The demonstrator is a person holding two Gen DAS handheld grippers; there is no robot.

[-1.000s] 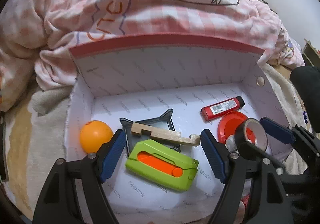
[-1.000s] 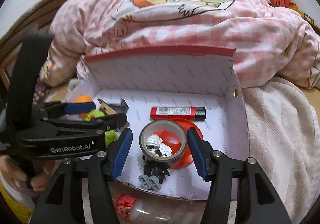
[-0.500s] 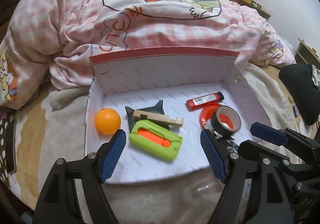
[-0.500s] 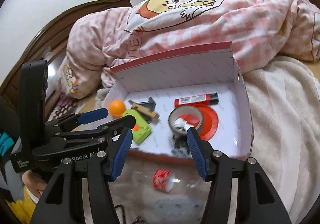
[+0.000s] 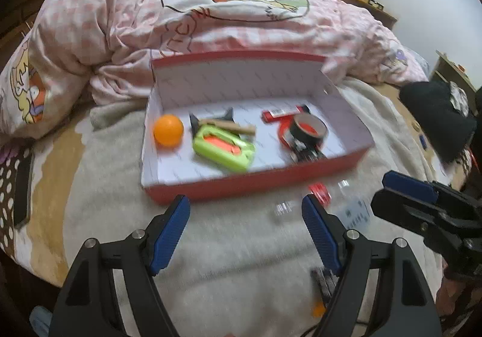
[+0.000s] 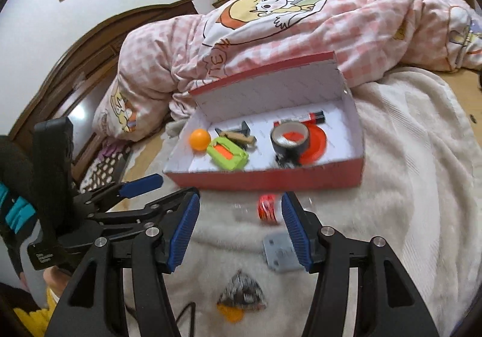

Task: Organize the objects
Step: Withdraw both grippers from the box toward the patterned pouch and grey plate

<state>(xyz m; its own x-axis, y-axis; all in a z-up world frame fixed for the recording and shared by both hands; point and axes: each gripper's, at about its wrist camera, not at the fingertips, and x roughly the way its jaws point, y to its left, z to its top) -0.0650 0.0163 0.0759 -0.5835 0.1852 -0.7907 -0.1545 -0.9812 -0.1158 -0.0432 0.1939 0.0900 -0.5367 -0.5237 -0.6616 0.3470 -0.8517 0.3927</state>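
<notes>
A red box with white lining (image 5: 256, 180) (image 6: 271, 179) lies on the bed. Inside are an orange ball (image 5: 168, 129) (image 6: 200, 139), a green and orange cutter (image 5: 224, 147) (image 6: 227, 154), a wooden piece (image 5: 232, 125), a red lighter (image 5: 281, 113) (image 6: 311, 117), a dark tape roll (image 5: 307, 129) (image 6: 289, 138) and a red lid (image 6: 314, 145). My left gripper (image 5: 245, 233) is open and empty in front of the box. My right gripper (image 6: 241, 230) is open and empty, over a clear bottle with a red cap (image 6: 266, 207) (image 5: 319, 192).
A pink checked duvet (image 5: 226, 11) is piled behind the box. A cream blanket (image 6: 406, 186) covers the bed. A small patterned triangular item (image 6: 242, 296) lies near my right gripper. A black garment (image 5: 436, 120) lies at right. A wooden headboard (image 6: 90, 66) stands at left.
Both grippers have pulled back out of the box toward the front. The tape roll that stood between the right gripper's fingers stays in the box. The bottle has come into view.
</notes>
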